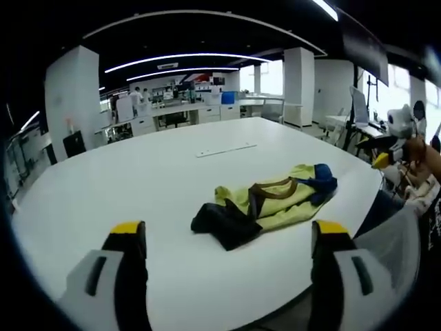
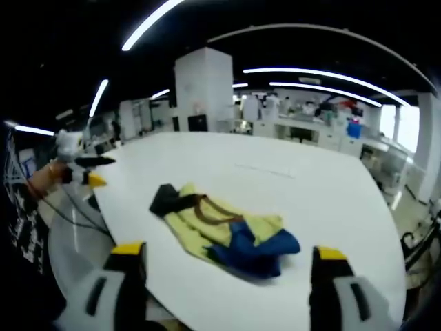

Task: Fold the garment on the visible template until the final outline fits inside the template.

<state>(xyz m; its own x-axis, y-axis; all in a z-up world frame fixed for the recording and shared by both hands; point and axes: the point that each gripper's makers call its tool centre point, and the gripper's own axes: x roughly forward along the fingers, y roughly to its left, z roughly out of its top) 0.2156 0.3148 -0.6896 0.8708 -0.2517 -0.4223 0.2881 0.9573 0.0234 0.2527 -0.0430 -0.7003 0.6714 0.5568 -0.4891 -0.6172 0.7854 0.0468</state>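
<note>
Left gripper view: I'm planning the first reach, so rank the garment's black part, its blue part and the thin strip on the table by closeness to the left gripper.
1. Black part, nearest, centre.
2. Blue part, right.
3. Thin strip, farthest, mid-table.

Bright ceiling strips (image 1: pixel 186 58), soft shadows, fisheye-bent edges, perhaps slight blur.

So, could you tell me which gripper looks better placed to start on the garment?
Marginally the right gripper: its open fingers frame the crumpled garment more centrally. The left gripper is also open and empty.
</note>
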